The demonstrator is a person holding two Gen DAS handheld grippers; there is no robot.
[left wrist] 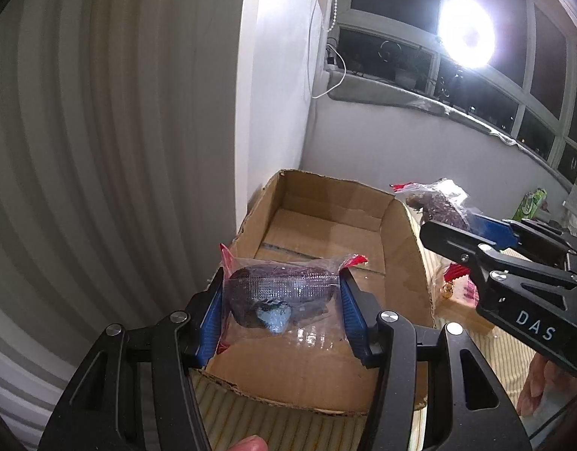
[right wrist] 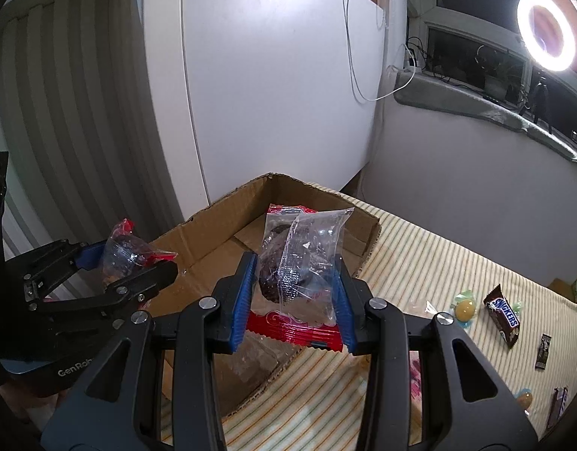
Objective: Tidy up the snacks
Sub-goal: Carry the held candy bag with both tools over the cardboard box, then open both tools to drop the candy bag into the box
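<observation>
Cardboard box [left wrist: 397, 263] bare inside, both fingers clamping clear snack packets [left wrist: 279, 293] above it.

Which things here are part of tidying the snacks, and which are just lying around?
Part of the job: cardboard box, left gripper's snack packet, right gripper's snack packet, Snickers bar, wrapped candy.
Lying about: ring light, white cable.

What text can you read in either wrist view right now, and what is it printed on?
"DAS" – on the black body of the right gripper, left wrist view.
"Gen Ro" (cut off) – on the body of the left gripper, right wrist view.
"SNICKERS" – on the brown Snickers bar on the striped cloth.
Small dark sachet and held red-edged wrappers: print too small to read.
</observation>
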